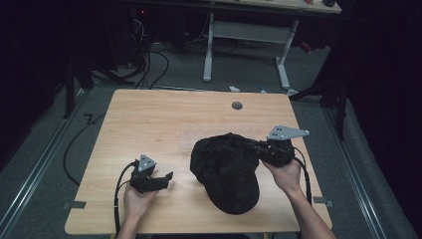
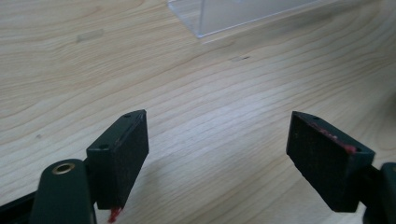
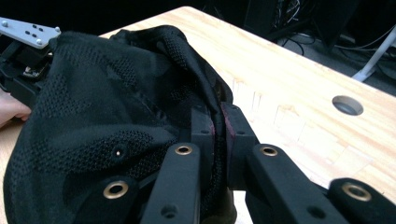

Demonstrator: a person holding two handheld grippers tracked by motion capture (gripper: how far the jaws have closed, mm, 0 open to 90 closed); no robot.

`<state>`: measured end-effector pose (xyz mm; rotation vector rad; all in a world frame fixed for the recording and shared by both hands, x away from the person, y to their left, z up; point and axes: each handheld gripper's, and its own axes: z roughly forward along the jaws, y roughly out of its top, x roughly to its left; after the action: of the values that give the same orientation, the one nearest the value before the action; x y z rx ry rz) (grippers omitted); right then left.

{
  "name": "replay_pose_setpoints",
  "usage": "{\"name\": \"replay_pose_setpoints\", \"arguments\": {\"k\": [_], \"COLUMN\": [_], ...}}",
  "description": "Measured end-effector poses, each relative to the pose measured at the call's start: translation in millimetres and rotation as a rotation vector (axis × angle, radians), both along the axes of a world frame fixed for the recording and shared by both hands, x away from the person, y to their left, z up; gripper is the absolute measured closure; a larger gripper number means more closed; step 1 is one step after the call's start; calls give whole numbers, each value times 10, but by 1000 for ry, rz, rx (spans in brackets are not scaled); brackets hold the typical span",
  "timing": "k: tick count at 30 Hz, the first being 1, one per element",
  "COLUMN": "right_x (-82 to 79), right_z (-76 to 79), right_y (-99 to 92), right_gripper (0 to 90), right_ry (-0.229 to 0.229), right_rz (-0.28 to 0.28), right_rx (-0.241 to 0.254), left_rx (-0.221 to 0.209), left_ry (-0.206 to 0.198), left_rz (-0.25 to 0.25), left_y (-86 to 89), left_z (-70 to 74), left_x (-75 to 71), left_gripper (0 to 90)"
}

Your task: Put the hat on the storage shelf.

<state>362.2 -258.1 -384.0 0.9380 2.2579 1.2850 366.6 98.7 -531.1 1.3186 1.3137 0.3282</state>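
Observation:
A black mesh cap (image 1: 226, 169) lies on the wooden table (image 1: 164, 119) right of centre, its back edge lifted. My right gripper (image 1: 259, 148) is shut on that edge; in the right gripper view the two pads pinch the cap's rim (image 3: 218, 122) between them and the cap's crown (image 3: 93, 126) hangs to the left. My left gripper (image 1: 168, 180) rests low over the table at the front left, a little left of the cap. Its jaws stand wide open with only bare wood between the fingertips (image 2: 123, 154).
A round cable hole (image 1: 237, 105) sits near the table's far edge. A clear plastic piece (image 2: 233, 14) lies on the wood ahead of the left jaws. Beyond the table stand a desk frame (image 1: 246, 45) and floor cables (image 1: 149, 64).

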Motion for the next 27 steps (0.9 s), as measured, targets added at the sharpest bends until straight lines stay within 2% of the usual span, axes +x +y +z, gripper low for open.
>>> {"name": "replay_pose_setpoints", "arguments": {"k": [1,2,4,5,6,8,10,11,13,27], "right_x": [5,5,10,10,17,23,33,33,38,66], "right_z": [31,31,69,69,81,87,115,115,154,260], "right_y": [-1,-1,-4,-4,-9,-13,-14,-14,-7,63], "right_gripper": [852,852,852,852,852,852,852,852,852,852], "right_ry": [-6,-6,-17,-17,-16,-20,-26,-26,-37,-67], "right_rz": [2,2,2,2,5,10,15,15,27,66], "right_rx": [-1,-1,-1,-1,4,6,11,11,20,46], "left_rx": [-13,-13,-29,-29,-40,-51,-68,-68,-84,-142], "left_ry": [0,0,1,1,1,1,-4,-4,-7,-18], "left_rz": [-25,-25,-65,-65,-94,-105,-152,-152,-187,-285], "left_y": [-25,-25,-66,-66,-95,-111,-145,-145,-175,-315], "left_z": [33,33,81,81,114,133,184,184,234,416], "left_x": [-18,-18,-46,-46,-66,-76,-105,-105,-130,-186], "left_gripper": [204,200,191,184,179,174,156,152,145,123]}}
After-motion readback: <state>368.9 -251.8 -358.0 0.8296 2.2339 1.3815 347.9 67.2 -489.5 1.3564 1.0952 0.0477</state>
